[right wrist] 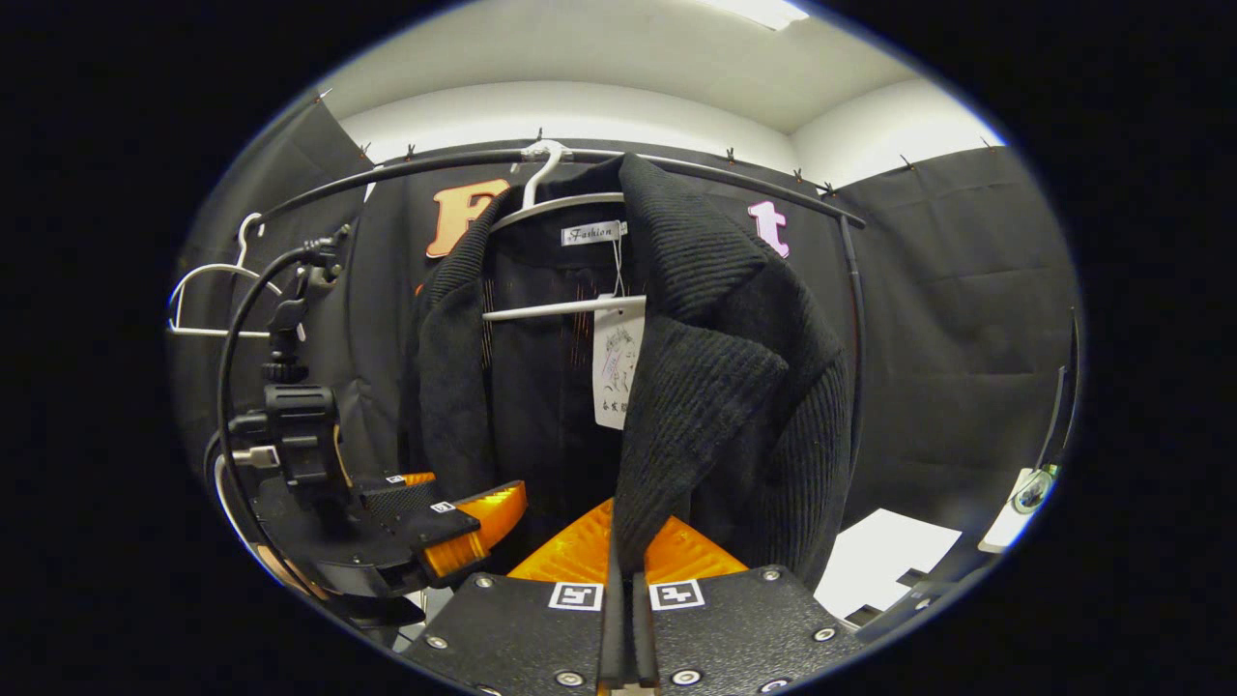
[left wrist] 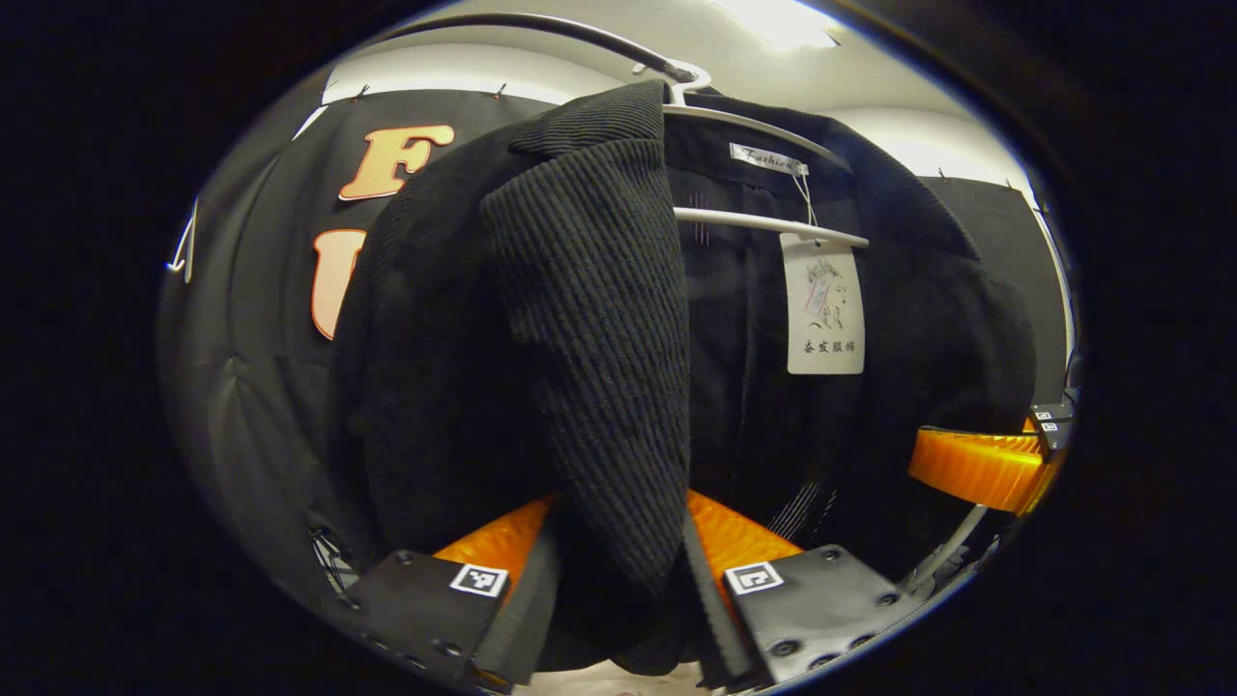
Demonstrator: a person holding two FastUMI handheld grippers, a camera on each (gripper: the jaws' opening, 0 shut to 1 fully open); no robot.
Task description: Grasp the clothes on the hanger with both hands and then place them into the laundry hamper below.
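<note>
A black jacket (right wrist: pixel 696 387) hangs long-ways down on a white hanger (right wrist: pixel 551 193) from a rail (right wrist: pixel 435 166) by the booth's black cloth wall. The left gripper (left wrist: pixel 618 580) has its jaws apart around one lapel. The right gripper (right wrist: pixel 626 599) has its jaws pinched tight on the other.

Left gripper (left wrist: pixel 618 580): jaws parted, one either side of the black jacket's ribbed lapel (left wrist: pixel 589 367), which hangs down between them; contact on both sides unclear. Seen from the right gripper view, the left gripper (right wrist: pixel 454 527) sits low, near the jacket's lower edge, level.

Right gripper (right wrist: pixel 626 619): jaws drawn nearly together, pinching the lapel's lower edge (right wrist: pixel 676 425). Pointed forward, slightly upward.
</note>
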